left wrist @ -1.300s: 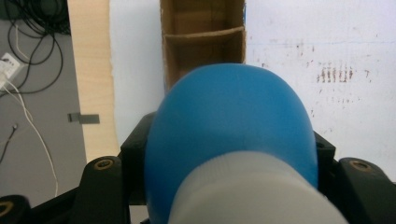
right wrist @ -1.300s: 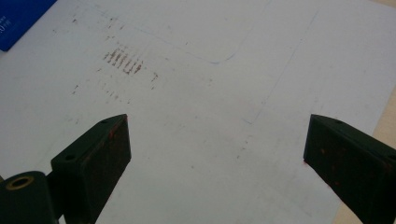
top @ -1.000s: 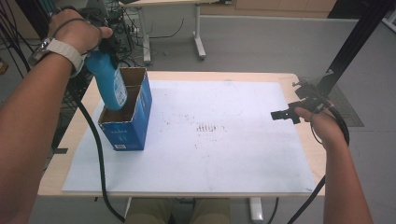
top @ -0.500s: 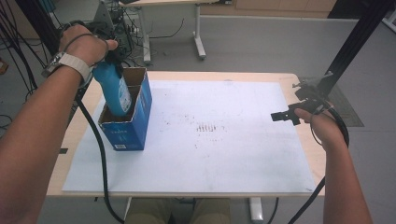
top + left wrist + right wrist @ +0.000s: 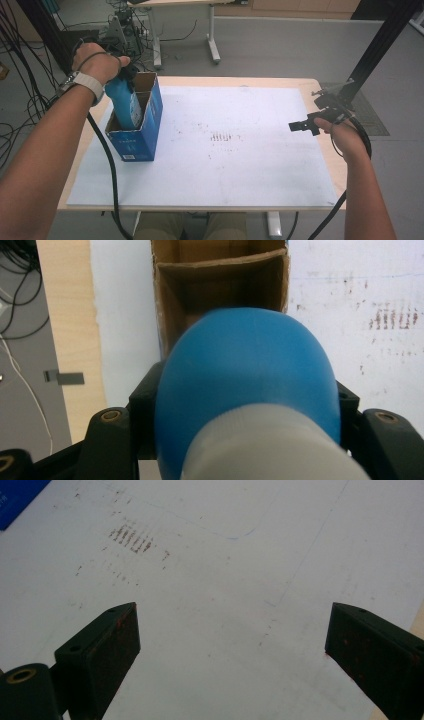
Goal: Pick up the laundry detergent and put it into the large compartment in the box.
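A blue bottle (image 5: 126,104) with a white cap (image 5: 270,452) hangs upright with its lower part inside an open blue cardboard box (image 5: 137,137) at the table's left. My left gripper (image 5: 125,75) is shut on the bottle's top end, its jaws pressing both sides of the bottle (image 5: 245,370). In the left gripper view the box's brown inside (image 5: 220,285) and a cardboard divider lie past the bottle. My right gripper (image 5: 302,126) hovers over the right edge of the white sheet, open, with nothing between its fingers (image 5: 112,642).
A white sheet (image 5: 240,165) with faint reddish marks (image 5: 132,537) covers most of the wooden table (image 5: 327,150). A black cable (image 5: 107,165) trails from the left gripper over the table's front. Desks and cables stand on the floor behind.
My left hand has come down with the bottle, so the bottle now sits deeper in the box. The right hand and its gripper have stayed where they were.
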{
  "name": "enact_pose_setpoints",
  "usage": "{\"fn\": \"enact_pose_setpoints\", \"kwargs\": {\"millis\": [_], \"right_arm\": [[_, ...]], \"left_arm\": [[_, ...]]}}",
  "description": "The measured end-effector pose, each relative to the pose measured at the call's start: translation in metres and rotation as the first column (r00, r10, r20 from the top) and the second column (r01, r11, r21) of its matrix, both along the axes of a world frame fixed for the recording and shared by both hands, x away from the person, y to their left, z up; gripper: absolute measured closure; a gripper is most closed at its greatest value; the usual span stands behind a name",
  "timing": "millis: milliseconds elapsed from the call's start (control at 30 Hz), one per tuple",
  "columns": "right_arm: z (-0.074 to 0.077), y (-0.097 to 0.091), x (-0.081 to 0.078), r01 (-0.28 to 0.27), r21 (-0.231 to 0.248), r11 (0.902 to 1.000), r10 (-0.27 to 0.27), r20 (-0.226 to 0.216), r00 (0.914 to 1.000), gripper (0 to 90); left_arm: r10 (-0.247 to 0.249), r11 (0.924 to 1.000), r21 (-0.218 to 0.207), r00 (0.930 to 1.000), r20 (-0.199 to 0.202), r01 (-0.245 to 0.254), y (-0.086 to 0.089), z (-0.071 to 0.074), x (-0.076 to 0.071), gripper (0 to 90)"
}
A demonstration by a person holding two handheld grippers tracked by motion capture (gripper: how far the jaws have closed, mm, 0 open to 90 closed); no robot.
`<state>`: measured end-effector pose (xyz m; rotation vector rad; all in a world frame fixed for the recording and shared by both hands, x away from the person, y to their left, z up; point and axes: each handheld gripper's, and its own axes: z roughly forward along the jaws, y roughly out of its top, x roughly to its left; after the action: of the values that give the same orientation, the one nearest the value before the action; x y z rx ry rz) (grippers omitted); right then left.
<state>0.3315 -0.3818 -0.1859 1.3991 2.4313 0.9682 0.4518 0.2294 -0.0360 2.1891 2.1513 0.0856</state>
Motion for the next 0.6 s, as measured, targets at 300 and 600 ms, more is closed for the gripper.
{"fn": "enact_pose_setpoints", "kwargs": {"millis": [300, 600], "right_arm": [[-0.004, -0.002, -0.001, 0.008, -0.001, 1.0000, -0.008, -0.011, 0.9999, 7.1], [-0.006, 0.000, 0.002, 0.006, 0.000, 1.0000, -0.006, -0.017, 0.9998, 7.2]], "left_arm": [[0.000, 1.0000, -0.002, 1.0000, -0.003, 0.000, 0.002, -0.025, 0.002, 38.6], [0.001, 1.0000, -0.009, 0.9999, 0.013, -0.001, 0.004, -0.051, 0.000, 38.6]]}}
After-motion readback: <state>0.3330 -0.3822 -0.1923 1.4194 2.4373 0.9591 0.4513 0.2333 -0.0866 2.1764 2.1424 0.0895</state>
